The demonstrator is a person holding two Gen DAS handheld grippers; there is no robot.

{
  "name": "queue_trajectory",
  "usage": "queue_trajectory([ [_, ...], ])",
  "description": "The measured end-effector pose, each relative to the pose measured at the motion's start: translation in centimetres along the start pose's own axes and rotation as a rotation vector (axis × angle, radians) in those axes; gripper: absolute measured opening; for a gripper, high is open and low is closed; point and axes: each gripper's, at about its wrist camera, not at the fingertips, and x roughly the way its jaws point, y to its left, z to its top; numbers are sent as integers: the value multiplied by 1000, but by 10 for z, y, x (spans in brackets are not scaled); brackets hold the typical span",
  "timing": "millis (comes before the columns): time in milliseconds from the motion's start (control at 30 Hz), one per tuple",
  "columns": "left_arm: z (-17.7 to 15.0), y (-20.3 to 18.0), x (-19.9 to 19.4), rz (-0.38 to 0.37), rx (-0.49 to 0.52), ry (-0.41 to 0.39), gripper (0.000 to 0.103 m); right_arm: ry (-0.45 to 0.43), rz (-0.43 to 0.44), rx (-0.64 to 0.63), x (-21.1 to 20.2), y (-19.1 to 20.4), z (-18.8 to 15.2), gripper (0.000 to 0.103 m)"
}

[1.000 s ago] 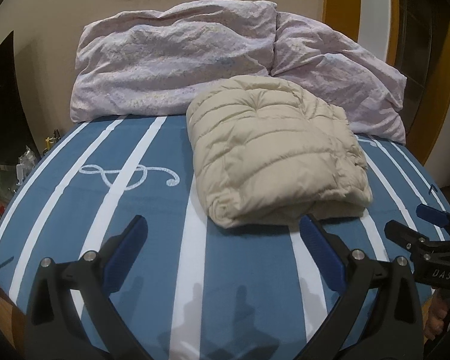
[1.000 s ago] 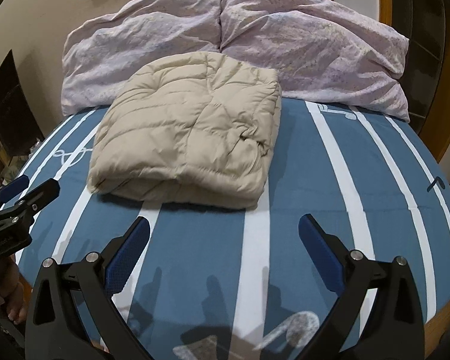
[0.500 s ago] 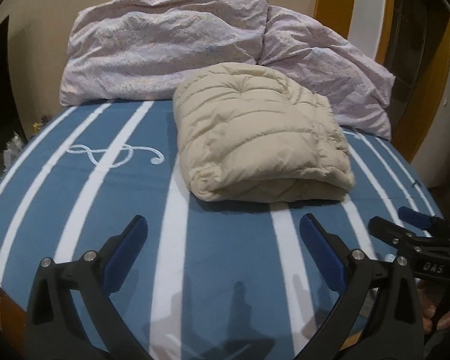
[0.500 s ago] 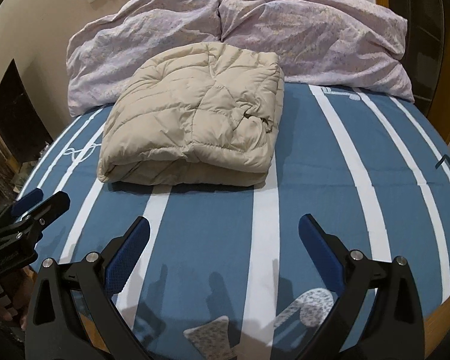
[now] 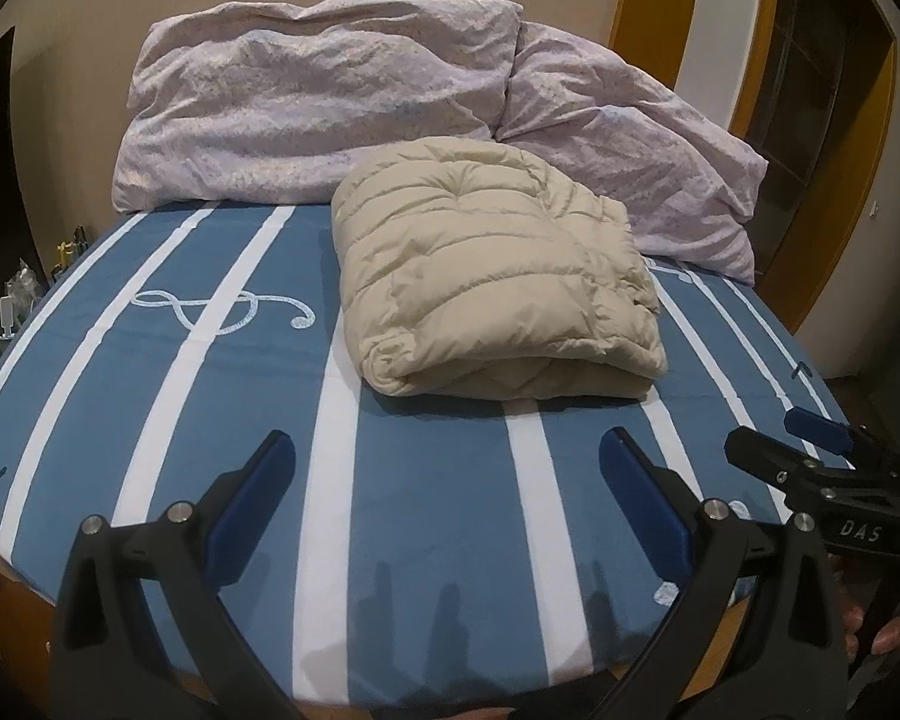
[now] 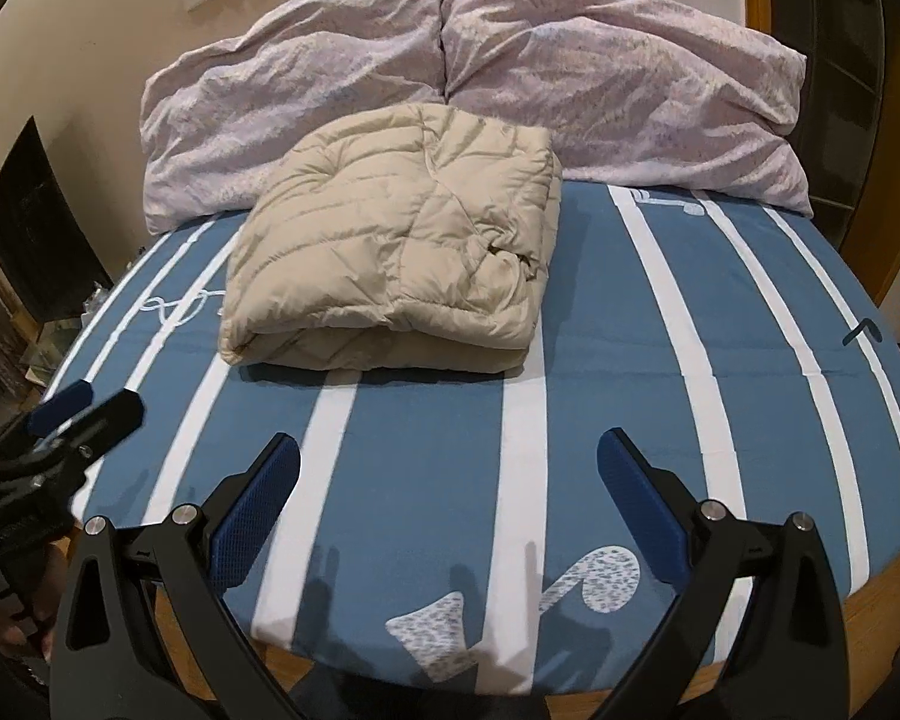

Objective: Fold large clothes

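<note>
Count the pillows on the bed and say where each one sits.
2. One pillow lies at the head of the bed, behind the folded beige jacket and to its left. The other pillow lies beside it on the right. More could be hidden behind them.

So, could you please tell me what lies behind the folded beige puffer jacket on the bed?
Behind the folded beige puffer jacket lie two crumpled lilac pillows against the wall. The jacket covers their lower front edges and the blue striped bedsheet under it.
</note>
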Motion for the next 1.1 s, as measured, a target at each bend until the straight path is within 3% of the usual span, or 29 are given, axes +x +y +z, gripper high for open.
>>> queue_trajectory([
  [1100, 2, -3, -14, -15, -5, 15, 101, 1, 25, 6, -17, 4, 3, 101],
])
